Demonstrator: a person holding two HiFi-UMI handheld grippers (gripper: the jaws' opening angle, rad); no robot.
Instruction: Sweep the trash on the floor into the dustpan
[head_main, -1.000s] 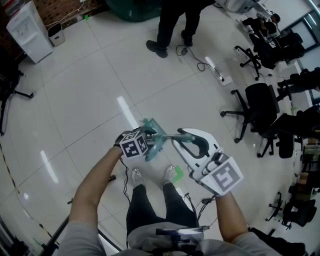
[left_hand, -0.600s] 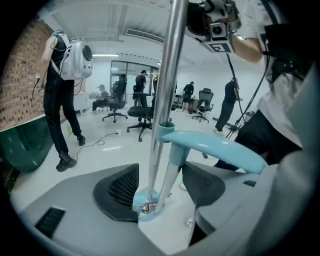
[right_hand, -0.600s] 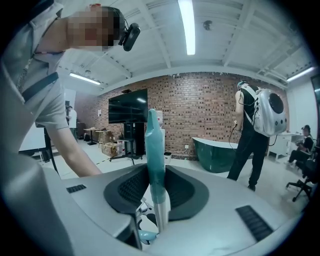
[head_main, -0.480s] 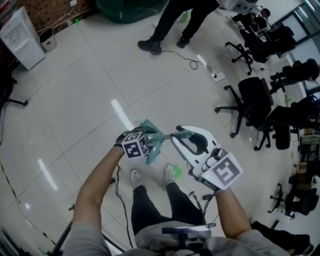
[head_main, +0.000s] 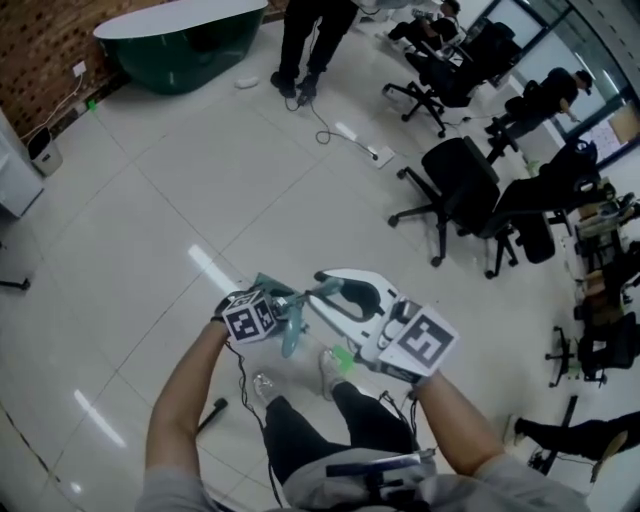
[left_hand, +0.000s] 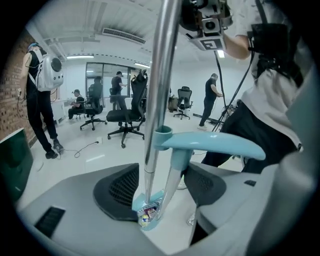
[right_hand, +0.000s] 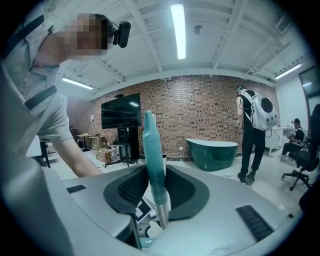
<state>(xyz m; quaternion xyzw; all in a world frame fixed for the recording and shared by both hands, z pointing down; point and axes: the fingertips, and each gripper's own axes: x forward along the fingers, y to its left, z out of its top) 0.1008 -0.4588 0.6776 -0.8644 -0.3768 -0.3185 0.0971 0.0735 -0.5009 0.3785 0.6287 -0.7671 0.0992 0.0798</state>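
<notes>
Right gripper view: slim glossy teal handle (right_hand: 154, 155)

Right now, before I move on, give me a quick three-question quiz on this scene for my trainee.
1. True or false: the dustpan already holds trash.
2. What is the right tool clamped on? A) a chair leg B) the teal broom handle C) nothing
3. What colour are the sides of the tub near the brick wall?
Key: 1 true; 2 B; 3 dark green.
</notes>
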